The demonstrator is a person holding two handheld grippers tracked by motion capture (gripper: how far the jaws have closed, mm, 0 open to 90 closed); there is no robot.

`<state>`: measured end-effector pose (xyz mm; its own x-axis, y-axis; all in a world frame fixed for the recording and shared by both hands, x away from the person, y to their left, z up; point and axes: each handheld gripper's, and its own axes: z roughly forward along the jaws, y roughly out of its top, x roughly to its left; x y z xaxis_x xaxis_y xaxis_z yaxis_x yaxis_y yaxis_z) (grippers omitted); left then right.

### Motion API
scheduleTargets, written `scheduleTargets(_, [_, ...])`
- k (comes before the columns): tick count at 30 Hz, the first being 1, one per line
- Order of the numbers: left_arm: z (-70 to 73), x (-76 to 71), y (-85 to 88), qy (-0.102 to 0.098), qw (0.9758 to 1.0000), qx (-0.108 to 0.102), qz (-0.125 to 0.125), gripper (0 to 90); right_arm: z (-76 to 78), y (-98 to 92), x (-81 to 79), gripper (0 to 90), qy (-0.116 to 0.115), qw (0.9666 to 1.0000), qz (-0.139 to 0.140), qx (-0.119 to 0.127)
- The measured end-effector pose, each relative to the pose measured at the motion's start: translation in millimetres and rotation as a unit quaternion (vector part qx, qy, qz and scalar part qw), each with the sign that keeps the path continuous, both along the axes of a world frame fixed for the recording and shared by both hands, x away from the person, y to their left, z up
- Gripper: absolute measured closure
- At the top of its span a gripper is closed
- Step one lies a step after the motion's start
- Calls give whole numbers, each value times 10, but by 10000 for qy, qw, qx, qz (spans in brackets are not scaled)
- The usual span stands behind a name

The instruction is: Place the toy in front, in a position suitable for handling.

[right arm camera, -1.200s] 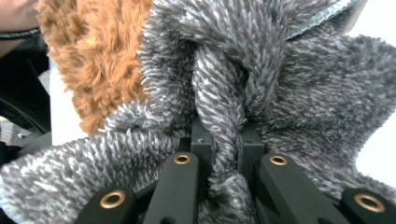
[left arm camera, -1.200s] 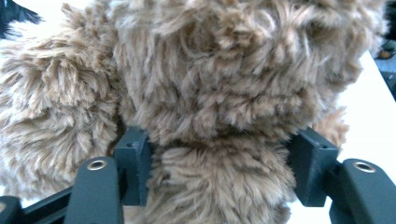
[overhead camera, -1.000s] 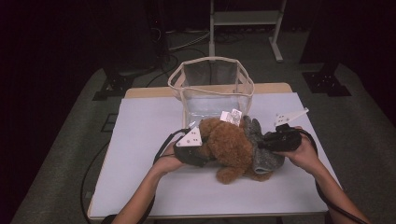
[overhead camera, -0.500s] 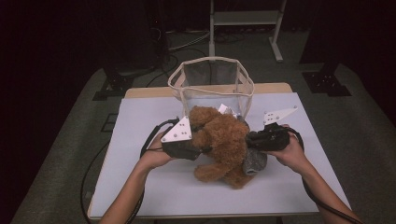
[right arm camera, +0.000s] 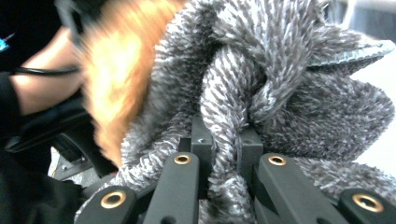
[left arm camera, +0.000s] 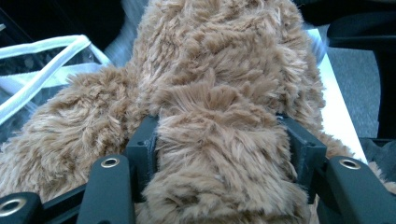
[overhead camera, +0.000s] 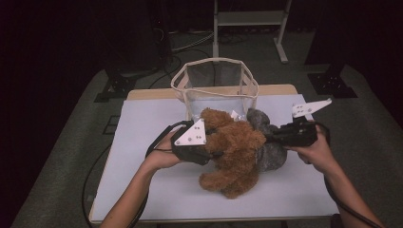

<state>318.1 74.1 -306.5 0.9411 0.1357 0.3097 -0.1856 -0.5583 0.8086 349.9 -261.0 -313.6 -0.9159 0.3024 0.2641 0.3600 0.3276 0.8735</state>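
Observation:
A brown plush toy point(overhead camera: 235, 149) hangs over the white table top point(overhead camera: 142, 133), held from both sides. My left gripper point(overhead camera: 216, 153) is shut on a thick fold of its brown fur point(left arm camera: 219, 154), its jaws pressing in from either side. A grey fuzzy cloth point(overhead camera: 268, 152) is wrapped around the toy's right side. My right gripper point(overhead camera: 268, 137) is shut on a twisted strand of that grey cloth point(right arm camera: 224, 130). The brown toy point(right arm camera: 116, 79) shows blurred to the left behind the cloth in the right gripper view.
A clear bag with white trim point(overhead camera: 216, 88) stands open at the table's far edge, just behind the toy; its rim point(left arm camera: 42, 51) is close at the left in the left gripper view. Dark floor and a metal stand point(overhead camera: 249, 21) lie beyond.
Both hands have lifted the toy and cloth off the table and carried them a little toward the bag. The grips have not changed.

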Motion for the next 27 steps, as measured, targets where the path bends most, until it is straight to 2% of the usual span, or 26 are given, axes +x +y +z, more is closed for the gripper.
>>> scheduleTargets(3, [31, -19, -78, -79, 9999, 98, -37, 414, 299, 135, -22, 811, -186, 9994, 236, -191])
scheduleTargets(5, [42, -26, -105, -89, 9999, 140, -4, 413, 461, 263, 1, 813, -271, 9979, 328, -486])
scheduleTargets(9, [49, -20, -114, -88, 9998, 189, -57, 412, 581, 373, 41, 814, -281, 9966, 454, -631])
scheduleTargets(12, [55, -23, -144, -96, 9996, 252, -94, 410, 668, 540, 89, 813, -172, 9943, 682, -805])
scheduleTargets(16, [58, -38, -209, -127, 9994, 297, -144, 398, 673, 755, 168, 813, 15, 9912, 954, -917])
scheduleTargets(17, [57, -48, -234, -137, 9993, 303, -154, 398, 657, 828, 181, 812, 47, 9899, 989, -1013])
scheduleTargets(19, [50, -58, -265, -135, 9988, 464, -102, 403, 613, 955, 184, 810, 20, 9871, 1016, -1234])
scheduleTargets(20, [45, -52, -260, -144, 9985, 517, -94, 405, 600, 972, 186, 809, -3, 9866, 1018, -1276])
scheduleTargets(22, [37, -40, -242, -78, 9990, 437, -61, 415, 596, 939, 185, 808, -11, 9881, 945, -1211])
scheduleTargets(23, [41, -34, -232, -103, 9988, 476, -60, 415, 603, 911, 183, 808, -22, 9889, 923, -1168])
scheduleTargets(27, [45, -25, -215, -95, 9987, 494, -27, 414, 678, 688, 143, 806, -158, 9921, 744, -995])
